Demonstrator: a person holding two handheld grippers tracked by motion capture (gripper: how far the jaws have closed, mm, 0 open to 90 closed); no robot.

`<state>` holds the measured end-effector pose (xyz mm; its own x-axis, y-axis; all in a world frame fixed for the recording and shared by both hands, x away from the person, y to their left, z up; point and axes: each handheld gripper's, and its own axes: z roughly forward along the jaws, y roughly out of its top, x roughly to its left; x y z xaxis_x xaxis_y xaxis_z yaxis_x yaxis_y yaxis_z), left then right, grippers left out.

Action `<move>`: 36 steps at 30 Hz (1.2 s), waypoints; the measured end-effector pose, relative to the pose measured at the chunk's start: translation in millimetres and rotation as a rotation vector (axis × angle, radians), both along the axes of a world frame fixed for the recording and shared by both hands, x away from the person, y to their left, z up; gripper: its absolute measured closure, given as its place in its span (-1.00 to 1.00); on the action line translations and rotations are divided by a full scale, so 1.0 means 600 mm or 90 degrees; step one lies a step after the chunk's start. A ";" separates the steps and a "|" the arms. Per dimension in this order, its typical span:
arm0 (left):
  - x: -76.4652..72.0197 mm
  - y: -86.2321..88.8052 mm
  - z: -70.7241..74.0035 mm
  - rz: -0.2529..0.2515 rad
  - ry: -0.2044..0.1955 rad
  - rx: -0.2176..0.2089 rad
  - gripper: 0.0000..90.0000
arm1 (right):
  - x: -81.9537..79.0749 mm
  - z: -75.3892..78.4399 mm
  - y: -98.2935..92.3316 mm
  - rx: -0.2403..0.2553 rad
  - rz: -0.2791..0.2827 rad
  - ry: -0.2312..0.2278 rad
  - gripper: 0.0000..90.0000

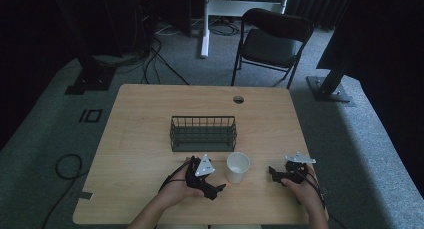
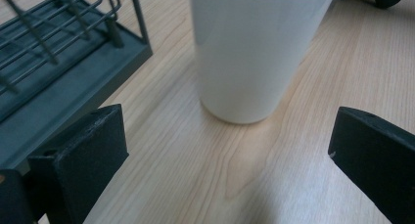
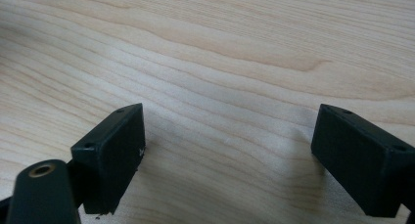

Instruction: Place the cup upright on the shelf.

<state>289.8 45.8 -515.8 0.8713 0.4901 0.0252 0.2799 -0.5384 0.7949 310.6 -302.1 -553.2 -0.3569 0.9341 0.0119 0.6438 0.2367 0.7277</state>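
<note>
1. high view: i see a light wooden table (image 1: 150, 119) with a dark green wire basket (image 1: 203, 133) standing near its middle and a white, handleless ceramic cup (image 1: 237, 167) upright just in front of the basket's right end, apart from it.
2. my left gripper (image 1: 216, 189), black and held in the person's left hand (image 1: 179, 186), lies low at the table's near edge, just left of the cup; its jaws point toward the cup's base.
3. left gripper view: the left gripper (image 2: 225, 150) stands wide — both black jaws are far apart with bare wood between them, and the cup (image 2: 252, 53) rises just ahead of the gap, not touched by either jaw. the basket (image 2: 63, 57) sits to the left of the cup here, its solid base and thin wire wall visible.
4. my right gripper (image 1: 272, 173), held in the person's right hand (image 1: 305, 189), rests to the right of the cup and apart from it, jaws aimed leftward toward it.
5. right gripper view: the right gripper (image 3: 227, 136) is likewise spread wide — it grips nothing, and plain wood grain of the table (image 3: 235, 48) lies between and beyond its jaws.
</note>
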 end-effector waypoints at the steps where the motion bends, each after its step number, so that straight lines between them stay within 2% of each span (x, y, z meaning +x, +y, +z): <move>1: 0.001 -0.005 0.000 0.000 0.001 -0.004 -0.97 | 0.000 0.000 0.000 0.000 0.000 0.000 -0.72; 11: 0.011 -0.039 0.006 -0.009 -0.010 -0.028 -0.97 | 0.000 0.000 0.000 0.000 0.000 0.000 -0.72; 20: 0.021 -0.061 0.012 -0.011 -0.022 -0.033 -0.97 | 0.000 0.000 0.000 0.002 -0.001 0.000 -0.72; 26: 0.022 -0.077 0.015 -0.015 -0.037 -0.047 -0.97 | 0.000 0.000 0.000 0.000 0.000 0.000 -0.72; 32: 0.025 -0.088 0.014 -0.006 -0.049 -0.074 -0.93 | 0.000 0.000 0.000 0.001 -0.001 0.000 -0.72; 36: 0.025 -0.095 0.011 -0.009 -0.051 -0.078 -0.89 | 0.000 0.000 0.000 0.001 0.000 0.000 -0.72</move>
<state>304.9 -10.9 -508.9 0.8757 0.4815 0.0358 0.2059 -0.4394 0.8744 310.6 -302.2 -553.2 -0.3567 0.9341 0.0134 0.6439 0.2354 0.7280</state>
